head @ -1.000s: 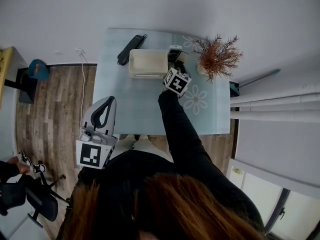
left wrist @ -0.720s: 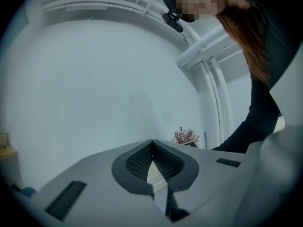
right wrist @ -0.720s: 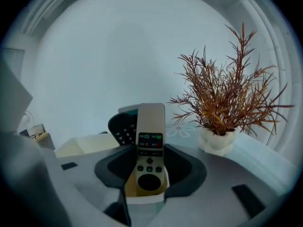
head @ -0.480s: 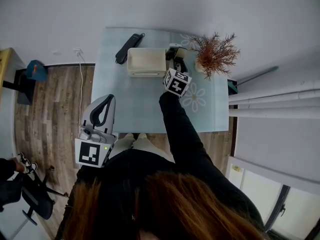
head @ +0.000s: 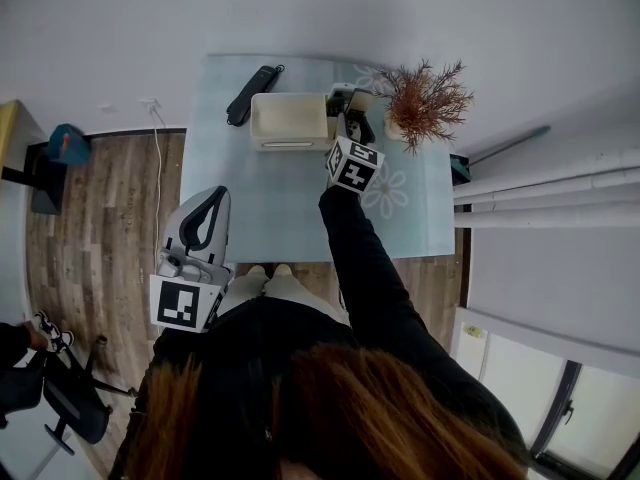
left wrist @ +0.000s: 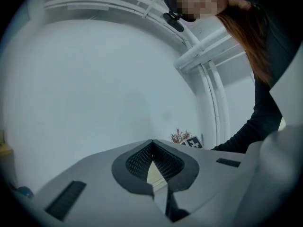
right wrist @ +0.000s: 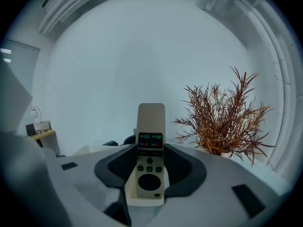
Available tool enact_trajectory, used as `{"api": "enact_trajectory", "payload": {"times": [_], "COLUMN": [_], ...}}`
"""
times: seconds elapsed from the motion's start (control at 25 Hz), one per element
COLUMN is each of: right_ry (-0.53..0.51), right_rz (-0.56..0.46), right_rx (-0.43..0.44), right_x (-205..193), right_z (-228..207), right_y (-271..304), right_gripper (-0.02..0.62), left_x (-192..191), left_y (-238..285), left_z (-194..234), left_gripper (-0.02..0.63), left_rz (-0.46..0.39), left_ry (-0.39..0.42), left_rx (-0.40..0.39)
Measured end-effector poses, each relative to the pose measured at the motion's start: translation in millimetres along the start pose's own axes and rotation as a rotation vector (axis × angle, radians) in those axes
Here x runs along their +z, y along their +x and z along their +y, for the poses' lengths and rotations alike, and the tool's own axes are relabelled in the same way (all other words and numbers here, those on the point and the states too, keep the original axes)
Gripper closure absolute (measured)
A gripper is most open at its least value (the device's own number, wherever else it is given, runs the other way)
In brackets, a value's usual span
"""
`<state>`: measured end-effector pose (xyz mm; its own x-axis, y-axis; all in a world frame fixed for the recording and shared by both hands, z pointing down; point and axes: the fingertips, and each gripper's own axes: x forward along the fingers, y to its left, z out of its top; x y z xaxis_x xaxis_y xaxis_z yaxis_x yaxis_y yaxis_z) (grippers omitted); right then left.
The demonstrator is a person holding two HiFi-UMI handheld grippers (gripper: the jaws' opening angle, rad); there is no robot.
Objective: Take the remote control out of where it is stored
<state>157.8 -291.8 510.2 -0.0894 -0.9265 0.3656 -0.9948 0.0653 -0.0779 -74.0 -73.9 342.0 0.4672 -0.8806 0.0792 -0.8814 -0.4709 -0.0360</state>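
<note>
The cream remote control [right wrist: 150, 145] stands upright between the jaws of my right gripper [right wrist: 150, 151], buttons facing the camera, and the dark pads press on both its sides. From the head view the right gripper [head: 350, 128] hangs just off the right end of the white box [head: 290, 121], with the remote's [head: 341, 95] pale top poking out beyond the jaws. My left gripper [head: 217, 198] is held low at the table's near left corner. Its jaws [left wrist: 152, 142] meet at the tips with nothing between them.
A dried reddish plant [head: 425, 98] in a pot stands close to the right of the held remote. A long black object [head: 252, 94] lies at the back left of the pale blue table [head: 270, 208]. Wood floor and a cable lie to the left.
My right gripper has lifted a little with the remote in it, staying beside the box's right end. The left gripper has kept still.
</note>
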Motion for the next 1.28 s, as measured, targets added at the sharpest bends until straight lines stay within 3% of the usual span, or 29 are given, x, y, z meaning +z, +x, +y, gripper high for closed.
{"api": "enact_trajectory", "payload": {"times": [0.84, 1.28], "right_ry": [-0.047, -0.107], "right_rz": [-0.034, 0.043], "right_rx": [0.163, 0.228], "right_x": [12.0, -12.3], "right_z": [42.4, 51.0], "right_y": [-73.7, -104.8], "right_gripper": [0.405, 0.405], "left_x": [-3.7, -1.9], "left_y": [-3.2, -1.5], "left_z": [-0.8, -4.1], "left_gripper": [0.607, 0.607], "left_rz": [-0.006, -0.022], "left_ry": [-0.024, -0.029], "left_rx": [-0.033, -0.055]}}
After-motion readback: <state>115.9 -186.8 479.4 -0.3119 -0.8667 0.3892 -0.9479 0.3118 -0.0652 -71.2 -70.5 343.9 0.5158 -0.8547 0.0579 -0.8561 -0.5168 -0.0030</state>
